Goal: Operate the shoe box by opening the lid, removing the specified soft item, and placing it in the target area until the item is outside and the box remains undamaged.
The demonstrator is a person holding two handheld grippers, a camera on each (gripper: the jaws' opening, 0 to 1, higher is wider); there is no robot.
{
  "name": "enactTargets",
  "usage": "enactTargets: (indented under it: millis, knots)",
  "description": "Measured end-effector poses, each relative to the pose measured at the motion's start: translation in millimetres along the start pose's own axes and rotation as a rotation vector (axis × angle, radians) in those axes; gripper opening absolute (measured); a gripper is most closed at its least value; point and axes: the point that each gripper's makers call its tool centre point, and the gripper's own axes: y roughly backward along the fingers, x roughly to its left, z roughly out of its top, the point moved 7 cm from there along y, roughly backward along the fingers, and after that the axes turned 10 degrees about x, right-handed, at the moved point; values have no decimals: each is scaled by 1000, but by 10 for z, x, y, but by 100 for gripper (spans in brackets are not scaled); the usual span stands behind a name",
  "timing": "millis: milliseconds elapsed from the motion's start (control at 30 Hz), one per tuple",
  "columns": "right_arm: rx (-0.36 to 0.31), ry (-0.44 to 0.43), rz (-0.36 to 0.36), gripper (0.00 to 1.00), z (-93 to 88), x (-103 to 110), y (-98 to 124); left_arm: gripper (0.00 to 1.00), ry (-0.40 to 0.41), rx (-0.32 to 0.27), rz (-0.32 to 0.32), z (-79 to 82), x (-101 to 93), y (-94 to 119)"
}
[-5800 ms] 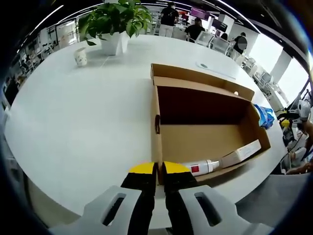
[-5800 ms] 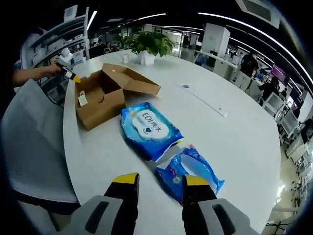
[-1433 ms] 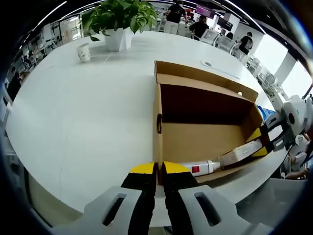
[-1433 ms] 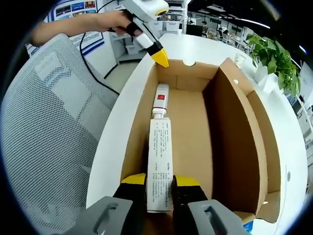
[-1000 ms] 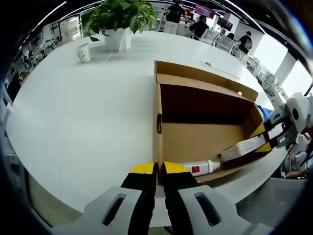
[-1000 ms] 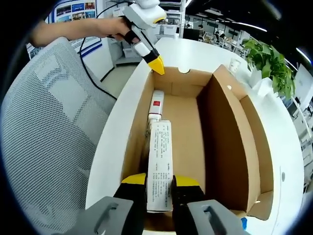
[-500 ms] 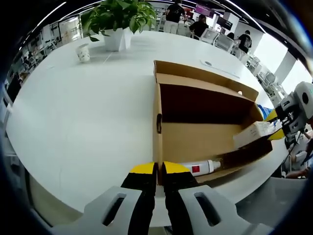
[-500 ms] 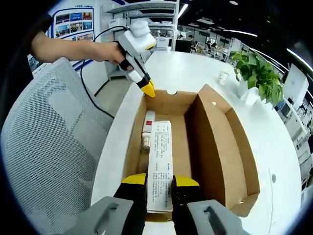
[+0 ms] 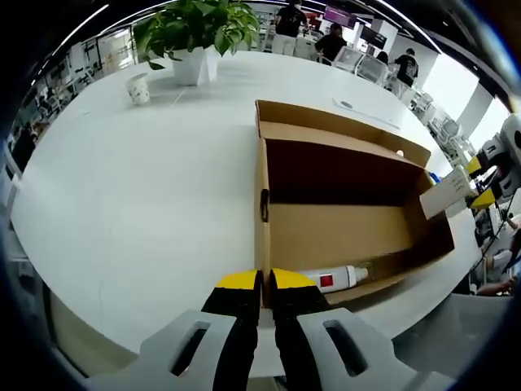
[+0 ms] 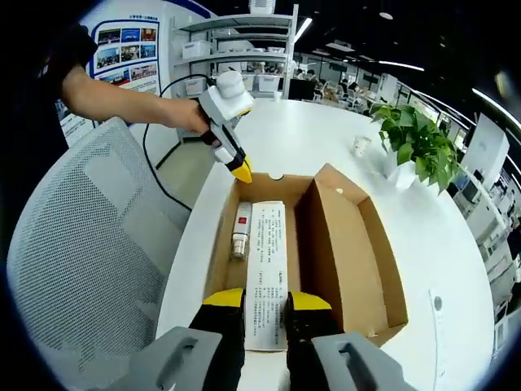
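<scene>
An open cardboard shoe box lies on the white table, its lid folded back. My left gripper is shut on the near end of the box's wall. A white tube with a red label lies along the box floor. At the right edge, my right gripper holds a long white printed carton above the box's far end. In the right gripper view, my right gripper is shut on that carton, held over the box. The tube lies below. A hand holds the left gripper at the far wall.
A potted plant and a small white cup stand at the table's far side. A grey mesh chair sits against the table edge beside the box. Desks and people fill the room behind.
The right gripper has lifted the white carton up out of the box and away from its end. The tube stays on the box floor. The left gripper keeps its hold.
</scene>
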Motion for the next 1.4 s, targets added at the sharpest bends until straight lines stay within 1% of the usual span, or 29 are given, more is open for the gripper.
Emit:
enactTargets:
  millis: [267, 567, 733, 1033, 1167, 1300, 1400]
  knots:
    - [-15, 5, -12, 14, -58, -57, 208, 2, 2, 3, 0, -1, -1, 0]
    - [-20, -10, -44, 14, -219, -133, 418, 2, 3, 3, 1, -7, -12, 5]
    - [-22, -21, -67, 14, -340, -194, 526, 2, -2, 8, 2, 5, 3, -5]
    - [-5, -45, -107, 14, -558, -276, 707, 2, -3, 12, 1, 18, 22, -14]
    - [-2, -50, -119, 14, -654, -300, 772, 2, -4, 10, 2, 7, -3, 1]
    - [4, -56, -133, 14, -765, -352, 837, 2, -2, 11, 0, 8, -3, 2]
    - [16, -65, -152, 14, -901, -423, 897, 2, -4, 10, 1, 5, -11, 8]
